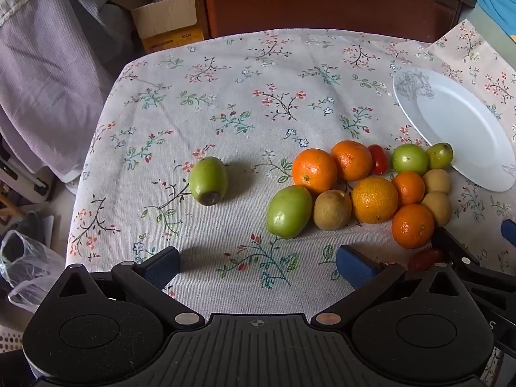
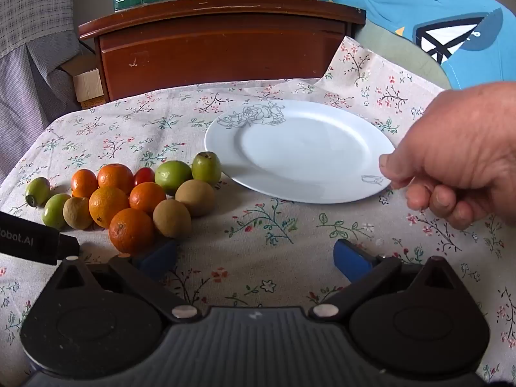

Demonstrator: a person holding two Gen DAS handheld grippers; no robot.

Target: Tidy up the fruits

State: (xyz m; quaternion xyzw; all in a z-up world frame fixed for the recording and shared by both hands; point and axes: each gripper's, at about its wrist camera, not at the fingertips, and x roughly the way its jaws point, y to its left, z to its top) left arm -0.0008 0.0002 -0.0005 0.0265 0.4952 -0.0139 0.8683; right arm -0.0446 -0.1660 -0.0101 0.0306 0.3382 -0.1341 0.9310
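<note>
I judged the sorting had barely begun: the white plate (image 2: 300, 148) lay bare on the floral-clothed surface (image 1: 251, 96), and nearly all the fruit sat in one cluster (image 1: 371, 190) just beside the plate's near-left rim. My left gripper (image 1: 258, 266) hung low over the cloth with its fingers spread wide and nothing between them; my right gripper (image 2: 254, 253) was likewise released and empty, its left finger (image 2: 158, 254) almost touching the nearest orange (image 2: 131, 230). One green oval fruit (image 1: 208, 180) lay by itself, well apart to the left of the pile, straight ahead of the left gripper, so I took it as the easy first pick for that side. The next move, as I read it, called for closing on a single fruit without nudging its neighbours: the oranges, the brown kiwis (image 2: 172, 217) and the green fruits were packed touching one another, and round things would roll if bumped. A small red tomato (image 1: 378, 158) was wedged at the back between an orange and a green fruit; another red one (image 1: 425, 259) lay close by the right gripper's body in the left view. A bare hand (image 2: 458, 154) rested at the plate's right edge, fingers (image 2: 419, 196) curled near the rim, and I reckoned it stood in the way of any approach from that side. Beyond the surface stood a wooden cabinet (image 2: 222, 48) and a cardboard box (image 1: 166, 16).
</note>
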